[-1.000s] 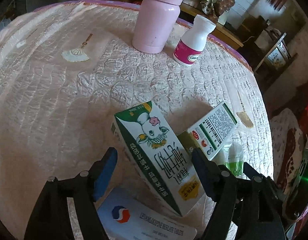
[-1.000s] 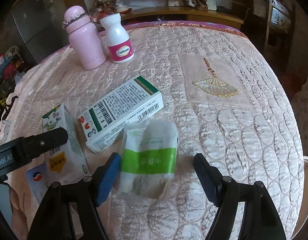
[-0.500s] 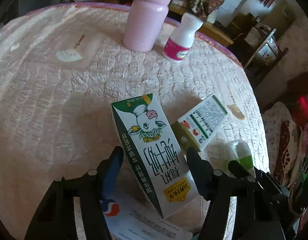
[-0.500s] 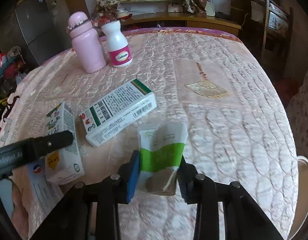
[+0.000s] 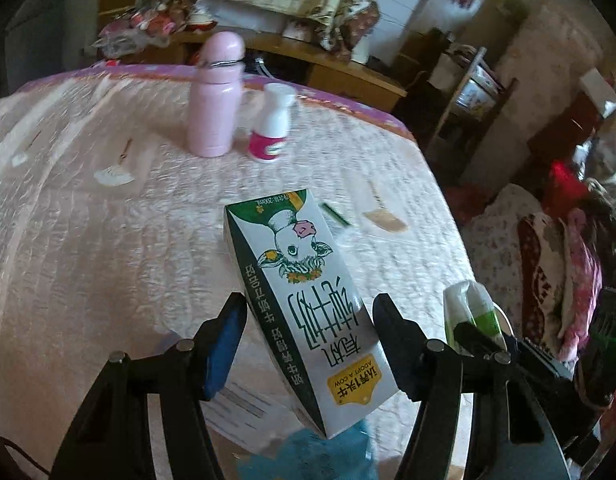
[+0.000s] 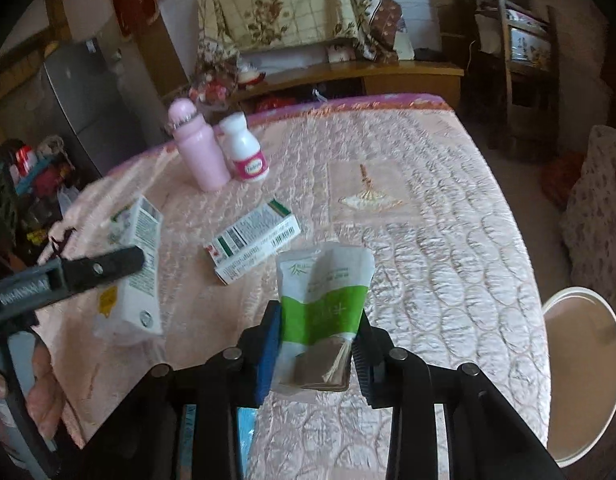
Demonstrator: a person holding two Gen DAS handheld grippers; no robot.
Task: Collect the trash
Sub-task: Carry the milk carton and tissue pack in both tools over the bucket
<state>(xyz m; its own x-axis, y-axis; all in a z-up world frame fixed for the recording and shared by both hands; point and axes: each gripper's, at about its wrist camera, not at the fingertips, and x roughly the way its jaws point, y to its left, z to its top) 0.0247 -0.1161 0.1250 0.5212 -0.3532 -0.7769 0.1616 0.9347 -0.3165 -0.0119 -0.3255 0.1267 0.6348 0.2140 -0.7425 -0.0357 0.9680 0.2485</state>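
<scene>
Two grips set | left gripper [image 5: 308, 344]: jaws clamped on milk carton [image 5: 303, 300], raised off table [image 5: 87, 240] | right gripper [image 6: 316, 344]: pinching green-white packet [image 6: 324, 300] between its pads | advice: keep pressure steady, carry both level to white bin [image 6: 584, 364] right of right tool.

Sitting btwn the pads of the left gripper [image 5: 308, 344]: milk carton [image 5: 308, 304], raised off the table [image 5: 87, 260]. Sitting btwn the pads of the right gripper [image 6: 316, 344]: tissue pack [image 6: 324, 300], also off the table. Lying on the table behind the pack, w/ carton to its left: flat box [image 6: 253, 240]. Standing farther back, side by side: flask [image 6: 197, 152] left, pill bottle [image 6: 245, 148] right. Standing off the table's right edge, lower down: bin [image 6: 584, 364].
</scene>
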